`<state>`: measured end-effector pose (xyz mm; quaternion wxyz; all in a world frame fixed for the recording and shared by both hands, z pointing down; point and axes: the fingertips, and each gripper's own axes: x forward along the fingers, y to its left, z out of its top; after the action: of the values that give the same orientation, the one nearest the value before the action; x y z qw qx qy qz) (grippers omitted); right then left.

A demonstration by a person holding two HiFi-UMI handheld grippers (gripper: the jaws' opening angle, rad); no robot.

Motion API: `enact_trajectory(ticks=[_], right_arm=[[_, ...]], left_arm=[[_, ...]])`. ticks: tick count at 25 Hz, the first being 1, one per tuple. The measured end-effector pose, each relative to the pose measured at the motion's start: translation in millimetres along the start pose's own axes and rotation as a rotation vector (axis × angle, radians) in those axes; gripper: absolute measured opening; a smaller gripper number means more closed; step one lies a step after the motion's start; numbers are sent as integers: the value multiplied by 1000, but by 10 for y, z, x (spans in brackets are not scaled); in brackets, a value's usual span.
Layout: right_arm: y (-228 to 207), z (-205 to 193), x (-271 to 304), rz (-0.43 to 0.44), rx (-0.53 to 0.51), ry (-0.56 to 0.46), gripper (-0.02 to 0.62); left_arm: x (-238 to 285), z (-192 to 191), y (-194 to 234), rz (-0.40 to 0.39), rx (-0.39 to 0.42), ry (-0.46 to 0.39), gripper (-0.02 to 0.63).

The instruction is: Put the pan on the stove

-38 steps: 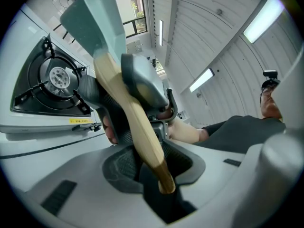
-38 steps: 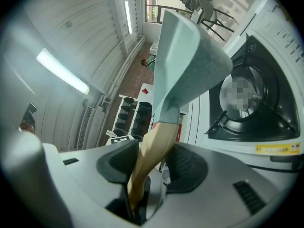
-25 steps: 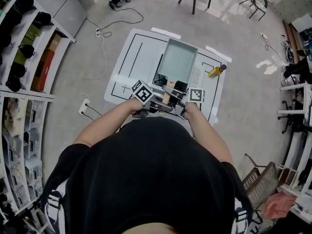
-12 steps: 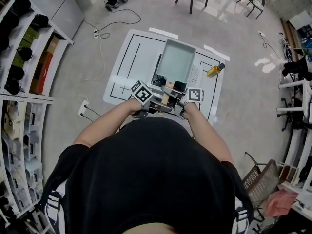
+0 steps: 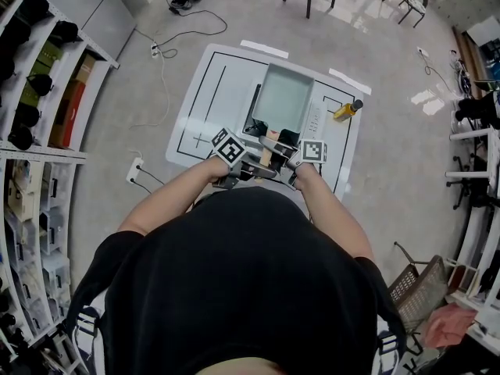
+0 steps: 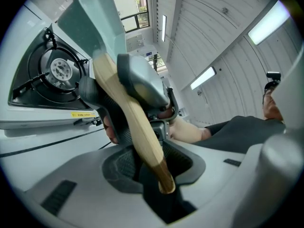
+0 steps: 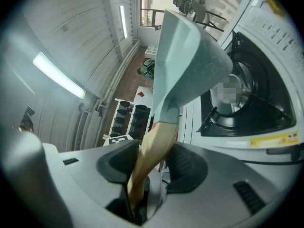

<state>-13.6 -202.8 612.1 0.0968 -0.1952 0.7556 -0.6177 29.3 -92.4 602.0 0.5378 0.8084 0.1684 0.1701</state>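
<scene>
Status: pan (image 5: 283, 100) is up and roughly over the stove (image 5: 316, 120), not seated yet.

- Left gripper (image 6: 152, 161): jaws partly closed, clamped on the butt end of the wooden handle (image 6: 133, 120).
- Right gripper (image 7: 147, 177): same partial closure, clamped on the same handle just ahead of the left fingers.
- Pan body sits beyond both sets of fingertips, tilted. Both gripper views show its underside with the burner (image 7: 242, 96) below and past it, and the gap is visible, so I read no contact.

Done: pickup and carry to the stove.
Left: level it, lower onto the burner grate, then open both. Centring over the burner can't be judged from the head view.
</scene>
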Motion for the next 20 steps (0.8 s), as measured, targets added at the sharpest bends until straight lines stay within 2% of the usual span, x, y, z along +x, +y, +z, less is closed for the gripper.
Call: enact_trajectory(ticks=[20], right_arm=[[-277, -17, 26, -10, 68, 22, 176]], left_arm=[[22, -19, 229, 3, -53, 8, 130]])
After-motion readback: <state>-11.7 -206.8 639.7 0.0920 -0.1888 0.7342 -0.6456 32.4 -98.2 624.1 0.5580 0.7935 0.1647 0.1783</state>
